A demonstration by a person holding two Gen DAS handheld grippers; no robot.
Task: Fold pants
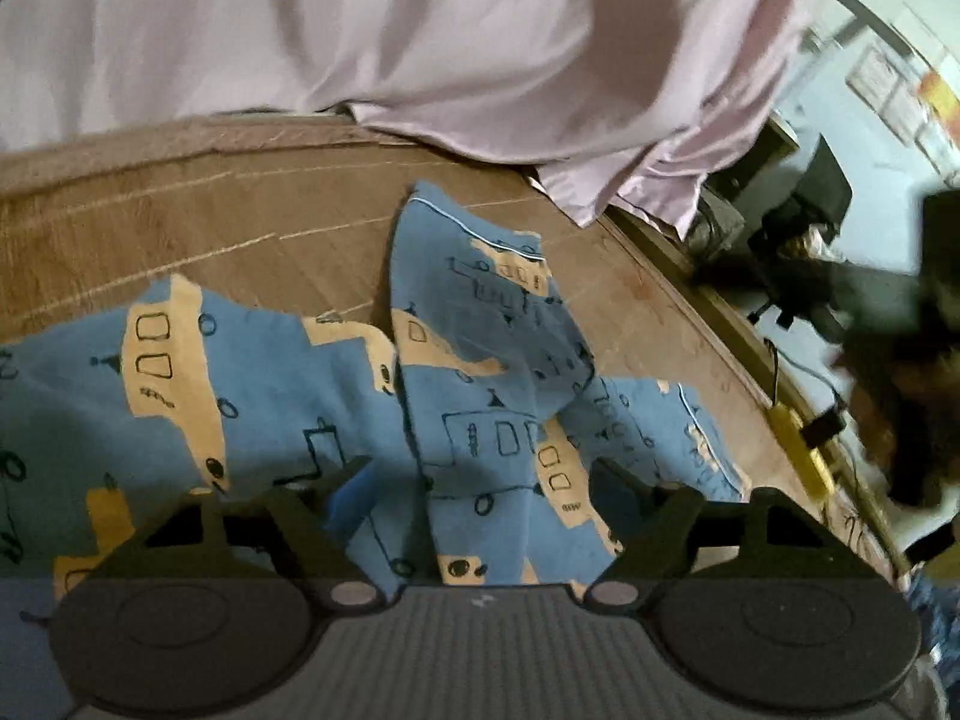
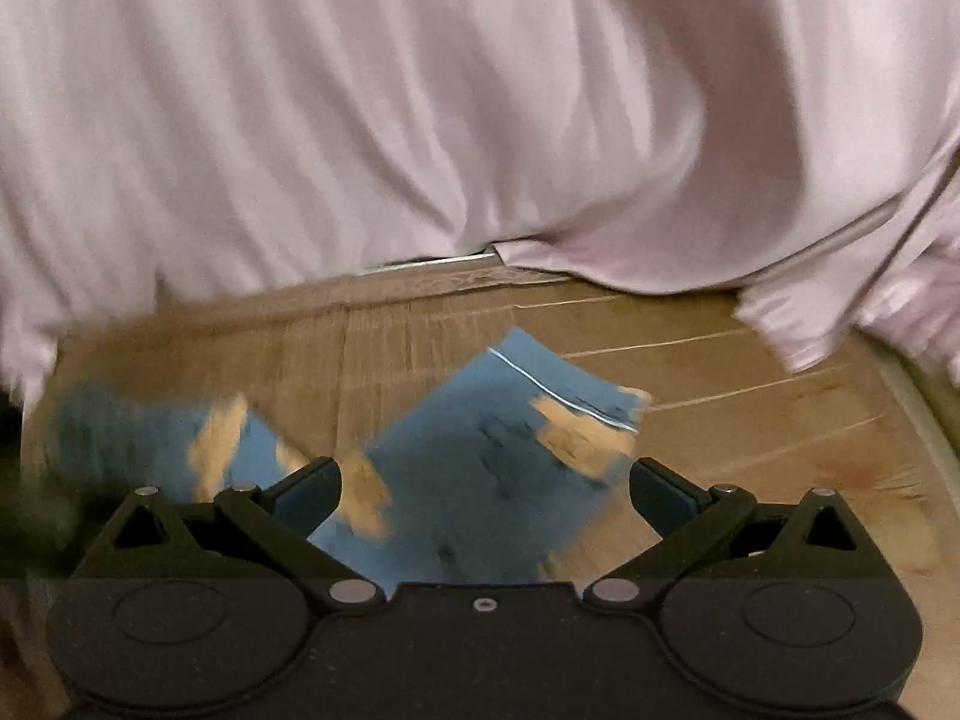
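Blue pants (image 1: 468, 396) with a tan and dark-line print lie crumpled on a brown bed surface (image 1: 228, 222). In the left wrist view one leg points away, its white-piped hem at the far end, and another hem lies to the right. My left gripper (image 1: 480, 474) hovers open just above the middle of the heap, nothing between its fingers. In the right wrist view the pants (image 2: 480, 468) are motion-blurred, one leg end with a white piping line stretching away. My right gripper (image 2: 483, 480) is open over that leg, fingers wide apart.
A pale pink sheet (image 1: 420, 36) is bunched along the far side of the bed, also pink sheet (image 2: 420, 108) in the right view. The bed's wooden edge (image 1: 720, 312) runs down the right, with cables, a yellow object (image 1: 804, 450) and dark equipment beyond it.
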